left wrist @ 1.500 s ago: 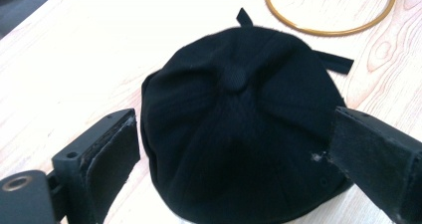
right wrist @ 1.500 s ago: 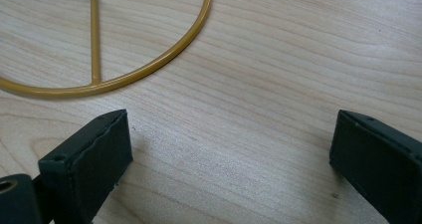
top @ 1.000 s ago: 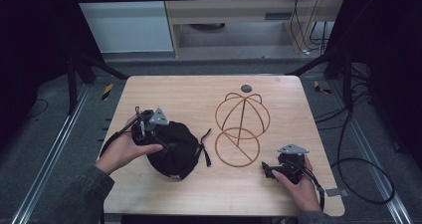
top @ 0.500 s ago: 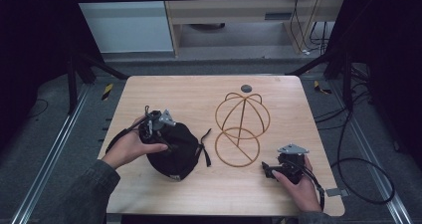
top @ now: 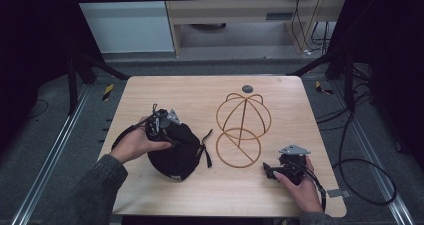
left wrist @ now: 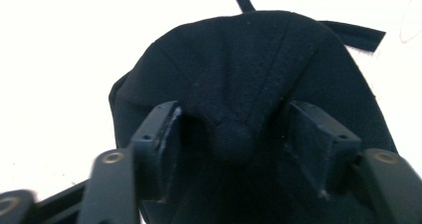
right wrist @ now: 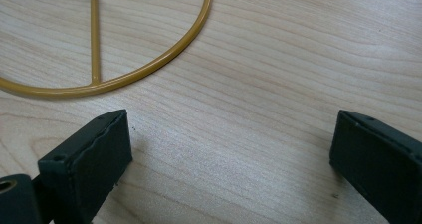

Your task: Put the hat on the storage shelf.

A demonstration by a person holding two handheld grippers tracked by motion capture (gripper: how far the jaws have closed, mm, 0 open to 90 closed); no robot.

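A black cap (top: 176, 150) lies on the wooden table (top: 165, 92) at the left, its strap ends trailing to the right. My left gripper (top: 161, 123) rests on its crown. In the left gripper view the jaws stand part-way apart on either side of the cap's top button (left wrist: 232, 140), so the left gripper (left wrist: 234, 134) is open. A gold wire hat stand (top: 243, 127) sits mid-table. My right gripper (top: 271, 171) rests low near the front right, open over bare wood (right wrist: 231, 154), with the stand's base ring (right wrist: 149, 69) just ahead.
A small dark disc (top: 247, 89) is set in the table near its far edge. Cables (top: 360, 170) trail over the floor at the right. Metal rails (top: 50, 155) run along both sides of the table.
The left gripper has slid to the right, up onto the cap's crown. The right gripper has stayed where it was.
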